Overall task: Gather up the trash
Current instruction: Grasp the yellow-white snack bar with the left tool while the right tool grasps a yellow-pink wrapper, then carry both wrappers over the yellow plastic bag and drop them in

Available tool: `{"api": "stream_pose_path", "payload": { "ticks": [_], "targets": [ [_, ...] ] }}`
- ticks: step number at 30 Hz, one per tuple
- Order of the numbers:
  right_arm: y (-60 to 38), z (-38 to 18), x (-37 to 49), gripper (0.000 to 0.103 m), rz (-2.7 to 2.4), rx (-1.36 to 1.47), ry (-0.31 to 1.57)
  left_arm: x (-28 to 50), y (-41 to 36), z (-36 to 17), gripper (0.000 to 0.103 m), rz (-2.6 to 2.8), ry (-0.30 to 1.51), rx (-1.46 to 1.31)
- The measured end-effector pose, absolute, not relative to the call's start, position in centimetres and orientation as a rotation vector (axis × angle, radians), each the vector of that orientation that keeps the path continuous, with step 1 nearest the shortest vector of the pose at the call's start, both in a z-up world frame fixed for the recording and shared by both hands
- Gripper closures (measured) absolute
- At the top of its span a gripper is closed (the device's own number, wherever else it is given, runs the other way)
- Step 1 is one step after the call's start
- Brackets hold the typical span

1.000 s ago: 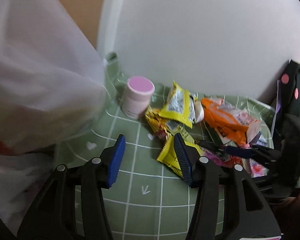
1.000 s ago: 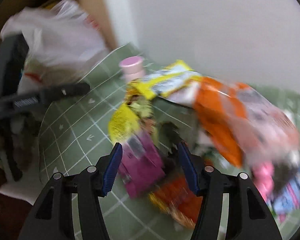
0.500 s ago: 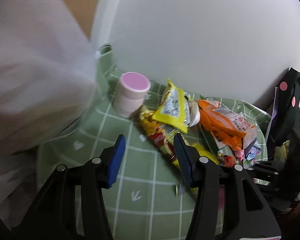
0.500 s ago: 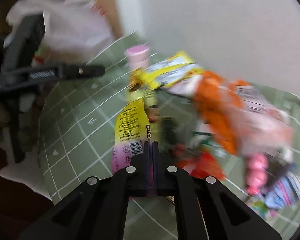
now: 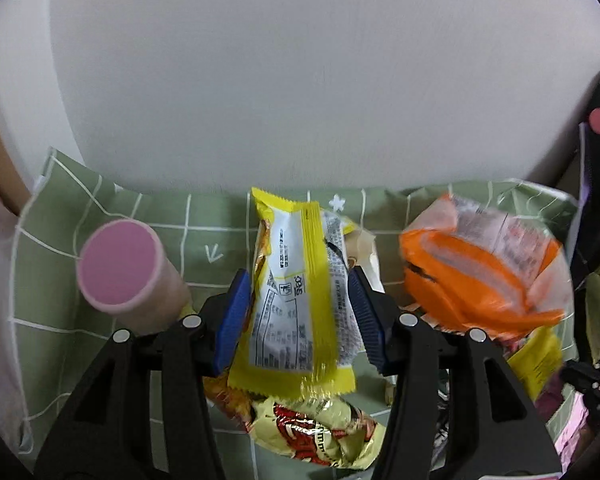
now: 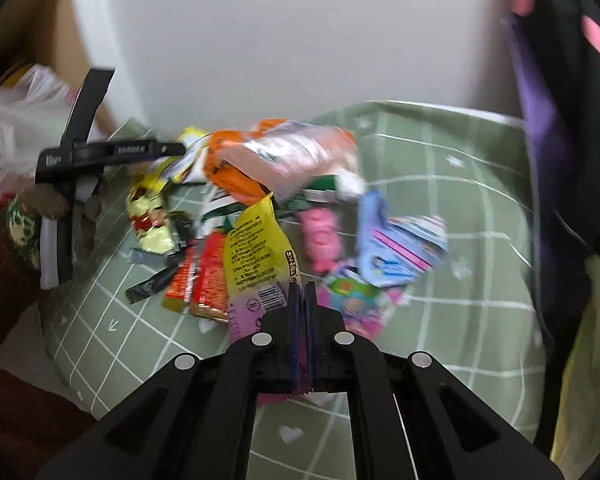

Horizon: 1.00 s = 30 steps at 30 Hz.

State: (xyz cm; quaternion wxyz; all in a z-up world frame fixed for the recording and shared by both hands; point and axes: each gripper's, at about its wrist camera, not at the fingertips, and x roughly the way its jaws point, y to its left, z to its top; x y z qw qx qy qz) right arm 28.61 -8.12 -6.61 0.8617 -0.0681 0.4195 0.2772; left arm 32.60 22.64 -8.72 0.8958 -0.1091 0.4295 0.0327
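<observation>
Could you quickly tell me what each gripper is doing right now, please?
Left gripper: open, its pads either side of a yellow-and-white snack wrapper.
Right gripper: shut on a yellow-and-pink wrapper.

Lighting's soft and even in both views, prob diffuse room light, no hard shadows. The white wall (image 5: 300,80) is flat and a bit grey, no hotspots.

Left wrist view is mostly sharp: print on the yellow wrapper (image 5: 296,300) is readable, w/ some glare on its lower edge. The orange bag (image 5: 480,280) right of it is smeared.

Right wrist view is way blurrier. The wrapper pile (image 6: 300,200) is streaky, esp. right of the yellow-pink packet (image 6: 256,268).

Heavy fisheye bend; dark vignette at the corners.
</observation>
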Motion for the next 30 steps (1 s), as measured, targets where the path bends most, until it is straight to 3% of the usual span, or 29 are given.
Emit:
{"api": "stream_pose_path", "payload": {
  "ticks": [4, 8, 9, 10, 12, 30],
  "targets": [
    [-9.6, -7.1, 28.8, 0.099, 0.552, -0.064, 0.895, 32.4, 22.9, -9.8, 0.065, 0.059, 0.946, -0.275],
    [-9.4, -7.4, 28.7, 0.097, 0.545, -0.038, 0.878, 31.1, 22.7, -9.2, 0.069, 0.023, 0.928, -0.299],
    [-8.9, -7.6, 28.8, 0.092, 0.546, -0.041, 0.877, 30.6, 22.6, -8.8, 0.07, 0.014, 0.917, -0.308],
    [-8.5, -7.9, 29.0, 0.075, 0.552, -0.044, 0.882, 30.1, 22.4, -8.4, 0.07, 0.005, 0.906, -0.32],
    [-8.1, -8.0, 29.0, 0.059, 0.58, -0.034, 0.887, 28.8, 22.1, -7.5, 0.07, -0.023, 0.876, -0.354],
    [-6.8, -12.6, 26.6, 0.057, 0.503, -0.027, 0.889, 24.4, 17.9, -5.8, 0.07, -0.173, 0.826, -0.383]
  ]
}}
